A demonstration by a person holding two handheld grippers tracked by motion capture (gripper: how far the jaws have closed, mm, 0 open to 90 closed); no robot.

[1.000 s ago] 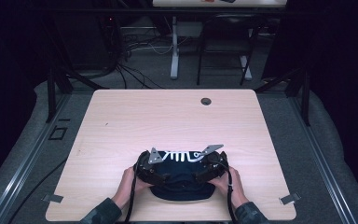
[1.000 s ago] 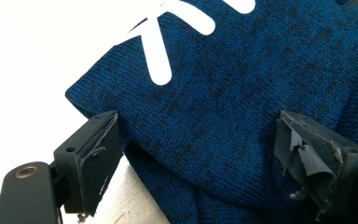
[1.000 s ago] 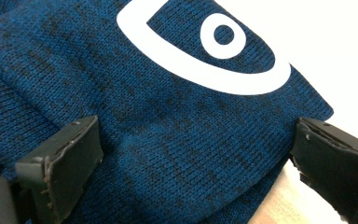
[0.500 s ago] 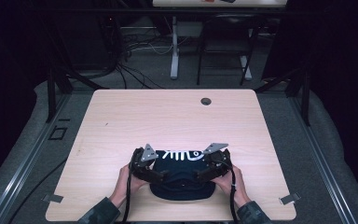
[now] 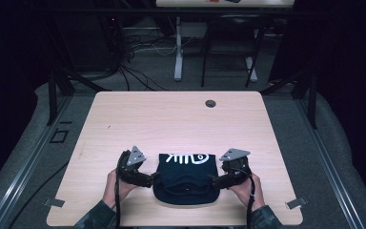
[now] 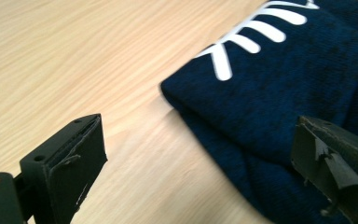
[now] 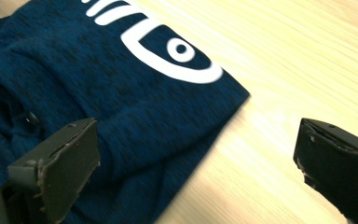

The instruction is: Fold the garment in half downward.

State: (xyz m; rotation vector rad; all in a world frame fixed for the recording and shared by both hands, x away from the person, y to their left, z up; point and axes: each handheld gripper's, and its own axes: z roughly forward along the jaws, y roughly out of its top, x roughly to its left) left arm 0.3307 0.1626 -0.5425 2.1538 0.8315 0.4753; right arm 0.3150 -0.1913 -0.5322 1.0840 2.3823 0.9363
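Observation:
A folded dark blue garment [image 5: 187,179] with a white fish-bone print lies flat near the table's front edge. My left gripper [image 5: 152,180] is at its left side. Its jaws have just been opening and stand wide, with the garment's corner [image 6: 279,93] lying between them but not pressed. My right gripper [image 5: 215,180] is at the garment's right side. It is open too, and the printed corner [image 7: 121,84] reaches in between its jaws. In the gripper views, the left gripper [image 6: 198,140] and the right gripper [image 7: 196,140] both hover just above the wood.
The light wooden table [image 5: 171,119] has a round cable hole [image 5: 210,103] near its far edge. Tape marks sit at the front corners [image 5: 53,202]. Beyond the table are desk legs and cables on the floor [image 5: 138,52].
Both grippers have moved apart from the garment's top edge to its left and right sides and risen slightly. The garment has been let go and lies folded with the print on top.

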